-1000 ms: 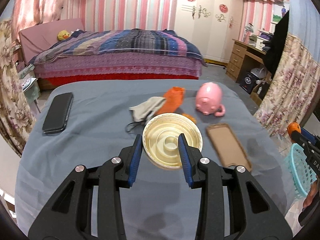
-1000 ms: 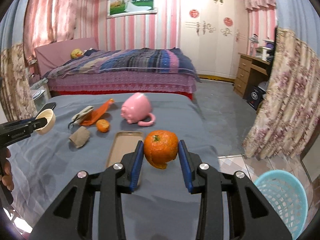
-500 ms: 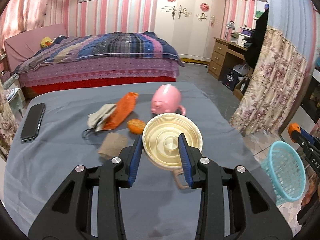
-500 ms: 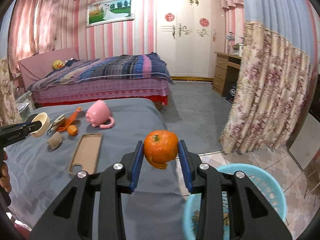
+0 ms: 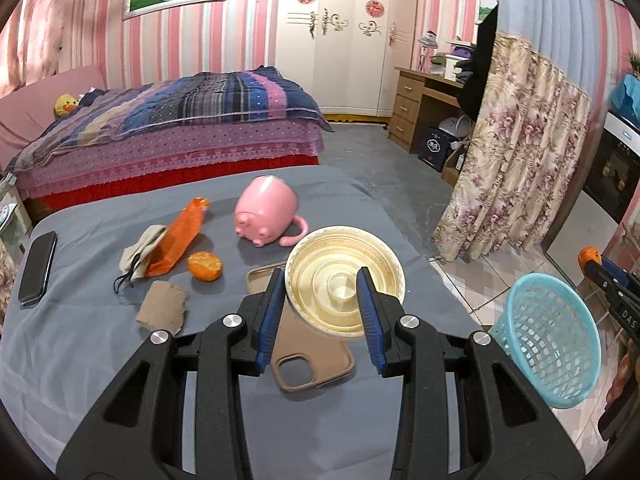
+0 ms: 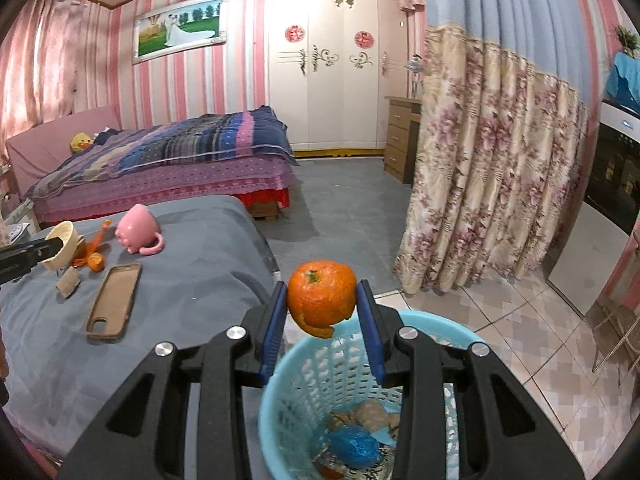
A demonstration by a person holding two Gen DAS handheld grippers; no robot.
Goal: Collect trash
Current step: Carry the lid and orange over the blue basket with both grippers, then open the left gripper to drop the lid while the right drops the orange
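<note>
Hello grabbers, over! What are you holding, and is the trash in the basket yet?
Right gripper shut on orange peel, above blue basket. Left gripper shut on paper bowl, over the bed. Nothing blocking.

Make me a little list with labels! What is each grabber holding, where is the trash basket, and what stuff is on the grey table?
left gripper: shut on a round cream plastic lid, held above the table
right gripper: shut on an orange peel, held over the basket
basket: light blue, on the floor beside the table, some trash already inside
table: grey cloth cover
trash on the table: orange peel piece, cardboard scrap, orange wrapper
other things on the table: pink pig mug, brown phone case, black phone
</note>
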